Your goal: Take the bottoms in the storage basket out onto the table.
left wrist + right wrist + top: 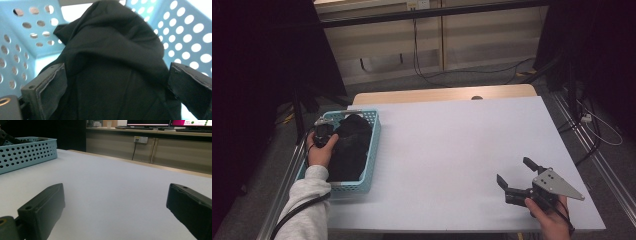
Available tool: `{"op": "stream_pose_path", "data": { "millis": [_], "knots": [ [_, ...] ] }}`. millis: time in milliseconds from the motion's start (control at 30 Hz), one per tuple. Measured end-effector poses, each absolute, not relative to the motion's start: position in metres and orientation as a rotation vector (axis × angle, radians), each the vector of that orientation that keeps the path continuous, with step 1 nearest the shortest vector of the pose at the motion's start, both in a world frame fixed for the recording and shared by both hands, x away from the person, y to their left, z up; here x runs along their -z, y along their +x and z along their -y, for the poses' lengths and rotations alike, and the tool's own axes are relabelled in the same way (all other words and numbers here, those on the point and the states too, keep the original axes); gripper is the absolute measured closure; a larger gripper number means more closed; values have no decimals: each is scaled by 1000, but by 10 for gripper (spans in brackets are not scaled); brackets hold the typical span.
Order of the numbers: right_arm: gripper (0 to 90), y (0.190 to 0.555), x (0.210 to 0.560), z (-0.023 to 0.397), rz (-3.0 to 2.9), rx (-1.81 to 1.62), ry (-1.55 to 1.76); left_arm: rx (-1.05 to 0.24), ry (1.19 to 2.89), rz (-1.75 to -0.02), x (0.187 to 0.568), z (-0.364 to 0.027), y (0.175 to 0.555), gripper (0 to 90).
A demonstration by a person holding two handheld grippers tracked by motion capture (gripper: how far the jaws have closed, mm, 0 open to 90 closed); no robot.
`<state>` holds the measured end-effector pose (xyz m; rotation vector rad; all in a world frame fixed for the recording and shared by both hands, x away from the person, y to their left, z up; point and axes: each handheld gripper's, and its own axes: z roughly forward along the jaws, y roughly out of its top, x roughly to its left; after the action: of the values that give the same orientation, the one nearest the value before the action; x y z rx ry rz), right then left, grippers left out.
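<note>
A light blue perforated basket (373, 150) stands at the table's left edge with a crumpled black cloth (349, 145) inside it. My left gripper (326, 131) sits at the basket's left rim, over the cloth. In the left gripper view the black cloth (110, 62) bulges between the wide-apart jaws of the open left gripper (117, 85), with the basket wall (185, 37) behind. My right gripper (514, 175) rests low over the table's near right part, open, with nothing between its fingers; the right gripper view has the right gripper (115, 207) over bare table.
The white table top (452, 140) stretches between the basket and the right hand. In the right gripper view the basket (27, 152) stands far left. Cables (417, 55) hang behind the table, with dark stands at both sides and rails along the table edges.
</note>
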<state>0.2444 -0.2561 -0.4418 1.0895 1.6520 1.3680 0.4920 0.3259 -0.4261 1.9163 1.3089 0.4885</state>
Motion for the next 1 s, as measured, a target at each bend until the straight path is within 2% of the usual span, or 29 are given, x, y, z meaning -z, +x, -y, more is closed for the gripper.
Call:
{"op": "stream_pose_path", "data": {
  "millis": [233,367,533,767,1000],
  "knots": [
    [9,244,442,257,-1652,-1369,1091,-452,1950,-1348,431,-327,495,29],
    [9,244,442,257,-1654,-1371,1090,-314,2090,-1377,445,-319,497,29],
    [11,244,442,257,-1654,-1373,1090,-387,2182,-1334,452,-310,497,0],
    [11,243,442,257,-1663,-1374,1084,-430,2143,-1294,457,-313,494,0],
    [11,244,442,256,-1665,-1371,1084,-466,2099,-1361,459,-314,493,0]
  ]
}}
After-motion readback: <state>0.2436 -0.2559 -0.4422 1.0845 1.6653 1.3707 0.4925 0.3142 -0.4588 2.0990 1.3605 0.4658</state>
